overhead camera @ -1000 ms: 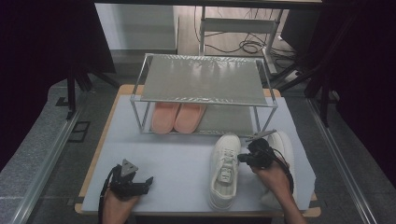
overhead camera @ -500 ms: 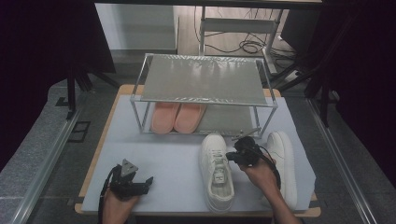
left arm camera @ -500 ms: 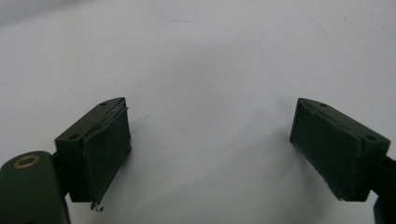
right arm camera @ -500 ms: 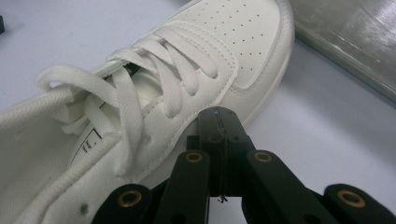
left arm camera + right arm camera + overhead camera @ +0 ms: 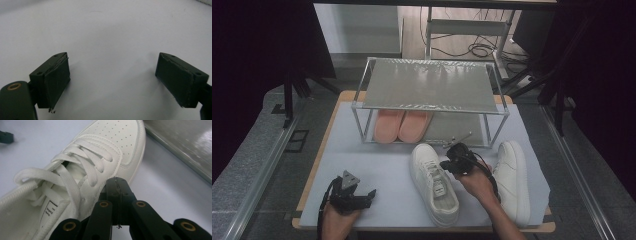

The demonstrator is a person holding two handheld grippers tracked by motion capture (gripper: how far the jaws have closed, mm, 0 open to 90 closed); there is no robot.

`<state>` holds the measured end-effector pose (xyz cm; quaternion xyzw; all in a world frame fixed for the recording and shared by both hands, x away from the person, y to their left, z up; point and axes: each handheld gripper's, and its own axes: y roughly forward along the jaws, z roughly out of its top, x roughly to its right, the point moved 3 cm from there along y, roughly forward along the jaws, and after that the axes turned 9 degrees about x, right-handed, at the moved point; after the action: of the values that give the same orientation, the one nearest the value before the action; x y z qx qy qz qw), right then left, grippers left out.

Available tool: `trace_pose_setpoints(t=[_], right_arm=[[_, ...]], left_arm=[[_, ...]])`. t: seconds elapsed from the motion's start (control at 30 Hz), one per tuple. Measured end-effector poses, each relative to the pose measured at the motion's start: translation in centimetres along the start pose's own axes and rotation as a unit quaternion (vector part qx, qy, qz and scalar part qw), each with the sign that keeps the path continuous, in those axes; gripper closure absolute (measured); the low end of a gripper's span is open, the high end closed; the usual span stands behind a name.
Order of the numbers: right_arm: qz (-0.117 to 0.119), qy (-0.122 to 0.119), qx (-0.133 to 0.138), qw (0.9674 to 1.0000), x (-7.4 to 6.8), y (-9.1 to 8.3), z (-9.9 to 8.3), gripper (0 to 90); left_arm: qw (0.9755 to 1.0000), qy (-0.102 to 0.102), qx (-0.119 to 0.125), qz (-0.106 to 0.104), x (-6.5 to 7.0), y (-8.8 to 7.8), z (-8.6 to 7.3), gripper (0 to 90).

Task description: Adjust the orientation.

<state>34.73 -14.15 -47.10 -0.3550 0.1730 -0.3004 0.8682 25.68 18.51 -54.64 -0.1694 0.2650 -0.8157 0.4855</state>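
Pale lavender-grey sheeting covers the wooden table (image 5: 319, 150), with a dark room and floor cables behind it. At the left near edge the left gripper (image 5: 362, 197) rests low in the person's hand, its jaws spread wide over bare sheet with nothing between them. Farther back stands a metal-framed shoe rack (image 5: 429, 85) with a pair of pink shoes (image 5: 403, 125) side by side on the table under its left half. In front of the rack lies a white lace-up sneaker (image 5: 432, 182), toe toward the rack; a small label inside its tongue carries print too blurred to read. The right gripper (image 5: 117, 185) has its jaws clenched together, empty, tips touching the sneaker's right side. Well to the right lies the second white sneaker (image 5: 512, 177), parallel to the first.
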Motion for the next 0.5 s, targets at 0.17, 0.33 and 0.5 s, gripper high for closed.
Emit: trace_pose_setpoints(t=[0.17, 0.33, 0.5], right_arm=[[0.012, -0.009, 0.003, 0.9999, -0.7, 0.7, 0.5, 90.0], [0.027, -0.006, 0.004, 0.9996, -0.3, 0.2, 0.4, 87.3], [0.025, -0.008, 0.012, 0.9996, -0.1, -1.2, 0.4, 83.4]], left_arm=[[1.0, 0.001, 0.0, 0.0, 0.0, 0.0, 0.0, 12.3], [1.0, 0.001, 0.0, 0.0, 0.0, 0.0, 0.0, 12.3], [1.0, 0.001, 0.0, 0.0, 0.0, 0.0, 0.0, 12.4]])
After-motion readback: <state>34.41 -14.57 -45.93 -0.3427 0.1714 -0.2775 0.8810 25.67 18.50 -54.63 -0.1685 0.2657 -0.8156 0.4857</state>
